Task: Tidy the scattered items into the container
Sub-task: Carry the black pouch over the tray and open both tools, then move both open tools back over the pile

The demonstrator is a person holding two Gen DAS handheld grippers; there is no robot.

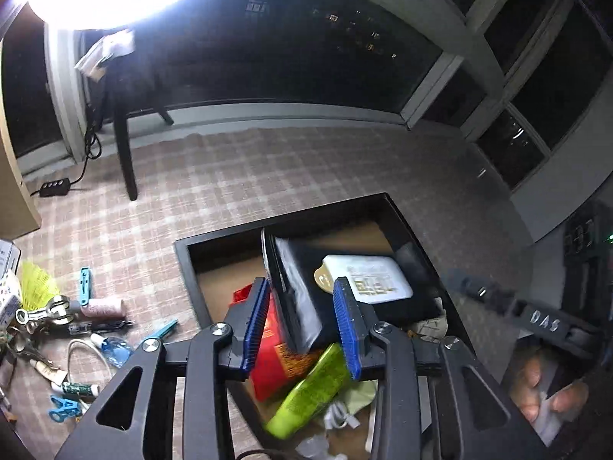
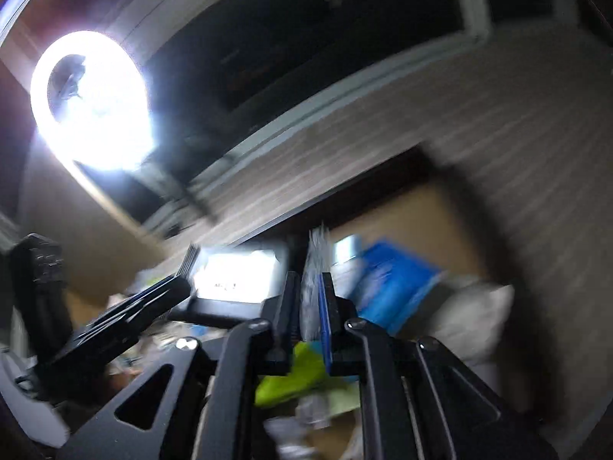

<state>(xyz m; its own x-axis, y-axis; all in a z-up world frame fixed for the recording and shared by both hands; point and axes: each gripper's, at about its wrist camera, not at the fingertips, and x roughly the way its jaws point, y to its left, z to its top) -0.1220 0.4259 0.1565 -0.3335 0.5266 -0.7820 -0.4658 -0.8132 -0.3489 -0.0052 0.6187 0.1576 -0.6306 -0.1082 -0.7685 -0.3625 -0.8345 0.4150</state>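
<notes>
A: Where do the scattered items stand against the container (image 1: 187, 264)?
B: A good many are inside it: a black pouch (image 1: 306, 291) with a white packet (image 1: 367, 278) on top, a red box (image 1: 274, 356) and a green tube (image 1: 310, 387). Left of the container, on the checked cloth, lie a pink thread spool (image 1: 103, 306), a small blue bottle (image 1: 115, 349), blue clips (image 1: 63, 408) and a yellow brush (image 1: 36, 281).
A: And the left gripper (image 1: 302, 326)?
B: Above the container, its fingers (image 1: 257, 322) spread apart, nothing pressed between them; the black pouch lies below the gap.
A: The right gripper (image 2: 308, 306)?
B: Also over the container, but the view is blurred. A thin silvery packet (image 2: 312, 291) stands between its narrow fingers (image 2: 327, 306); I cannot tell whether they pinch it. A blue packet (image 2: 398, 280) lies just right of it in the container.
</notes>
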